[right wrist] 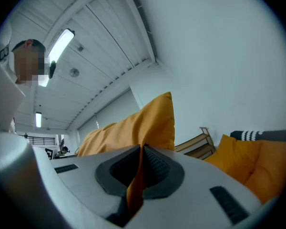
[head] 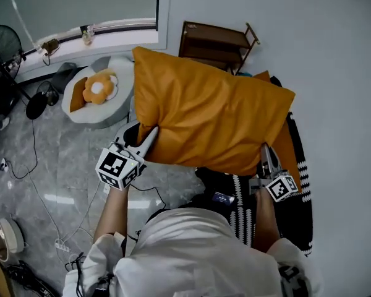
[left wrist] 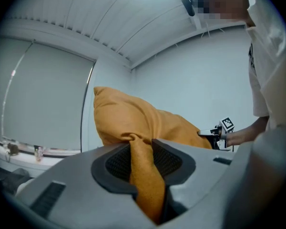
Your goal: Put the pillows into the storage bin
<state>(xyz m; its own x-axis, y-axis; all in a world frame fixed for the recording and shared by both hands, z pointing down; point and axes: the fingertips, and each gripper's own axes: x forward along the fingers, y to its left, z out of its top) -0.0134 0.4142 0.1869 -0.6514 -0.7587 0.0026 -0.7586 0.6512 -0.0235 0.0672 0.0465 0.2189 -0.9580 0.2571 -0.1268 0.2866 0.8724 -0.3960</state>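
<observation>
Left gripper [head: 153, 132] and right gripper [head: 265, 148] hold up a large mustard-orange fabric pillow [head: 210, 113].
Each one's jaws clamp a pinched fold of its near edge.

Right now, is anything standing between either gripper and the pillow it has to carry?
Nothing visible. The left gripper and the right gripper are each shut directly on a fold of the orange pillow, one at each near corner. The pillow hangs in the air between them, with no other thing caught between a gripper and the fabric.
</observation>
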